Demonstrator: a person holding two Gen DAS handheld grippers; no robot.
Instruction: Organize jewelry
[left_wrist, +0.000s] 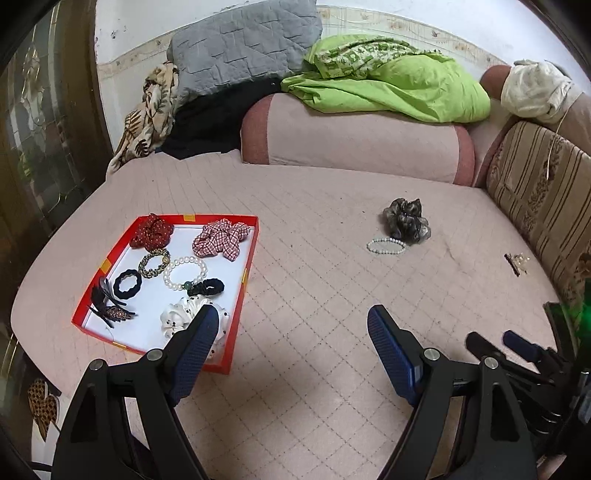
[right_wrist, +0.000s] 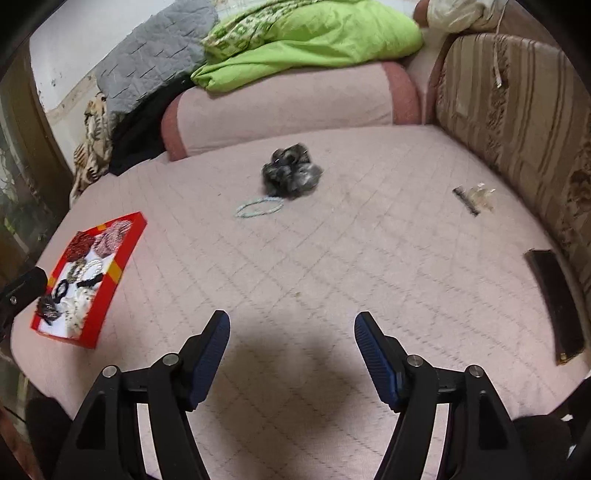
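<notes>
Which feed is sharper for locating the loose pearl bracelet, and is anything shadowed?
Left wrist view: crisp; the white pearl bracelet reads bead by bead beside the grey gauzy scrunchie. Right wrist view: motion-blurred, bracelet smeared and bluish; a dark shadow falls on the pink quilted cover under the open right claw. Both views bend at the edges.

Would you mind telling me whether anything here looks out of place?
Yes: a grey scrunchie, a pearl bracelet and a hair clip lie loose on the pink bed cover, while similar pieces already sit in the red tray.
</notes>
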